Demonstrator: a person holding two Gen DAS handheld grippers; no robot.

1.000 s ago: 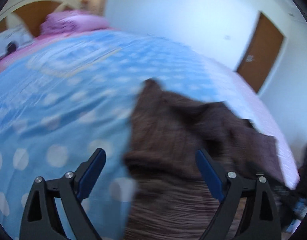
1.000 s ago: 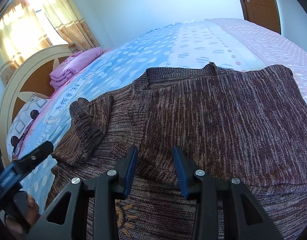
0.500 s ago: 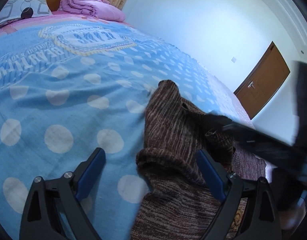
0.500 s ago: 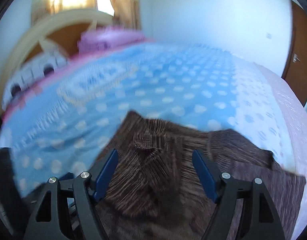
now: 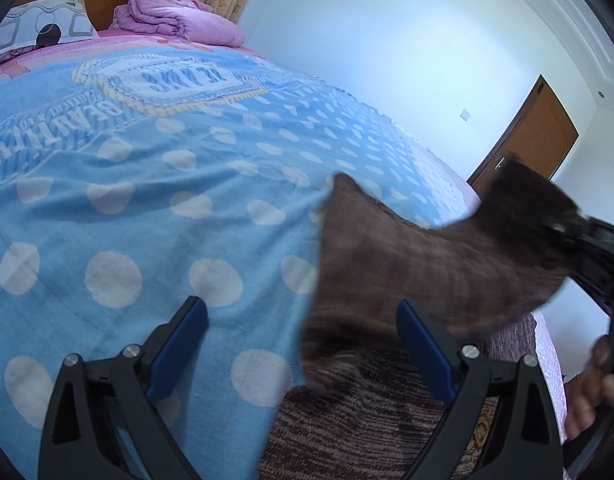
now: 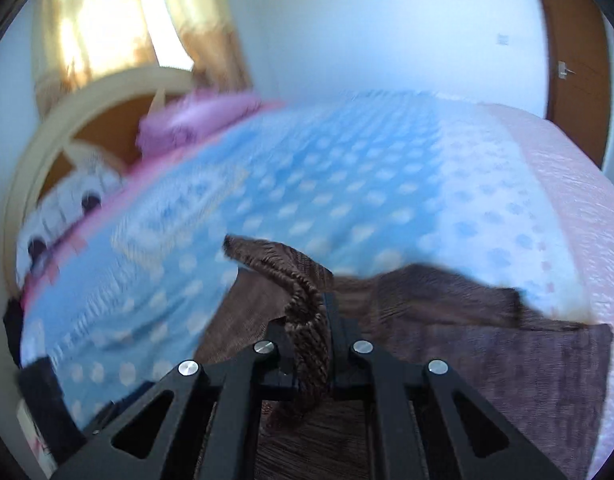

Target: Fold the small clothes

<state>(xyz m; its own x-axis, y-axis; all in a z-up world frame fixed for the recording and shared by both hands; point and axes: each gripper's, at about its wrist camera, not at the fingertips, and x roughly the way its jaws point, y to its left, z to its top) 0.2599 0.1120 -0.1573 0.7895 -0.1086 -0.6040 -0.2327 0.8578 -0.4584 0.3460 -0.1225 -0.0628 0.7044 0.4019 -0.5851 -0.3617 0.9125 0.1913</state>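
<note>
A brown knitted sweater [image 5: 391, 420] lies on the blue polka-dot bedspread [image 5: 147, 208]. My right gripper [image 6: 311, 320] is shut on the ribbed cuff of the sweater's sleeve [image 6: 307, 308] and holds it lifted above the sweater body [image 6: 507, 360]. In the left wrist view the lifted sleeve [image 5: 427, 256] stretches up to the right gripper at the right edge. My left gripper [image 5: 303, 344] is open and empty, low over the sweater's left edge, its right finger over the knit.
A folded purple blanket [image 5: 175, 20] and a patterned pillow [image 5: 39, 28] sit at the wooden headboard [image 6: 107, 120]. A brown door [image 5: 527, 140] stands in the far wall. Pink bedding [image 6: 567, 184] covers the bed's right side.
My right gripper has closed on the sleeve cuff and raised it off the bed. The sleeve now hangs stretched in the air. My left gripper stays open in about the same place.
</note>
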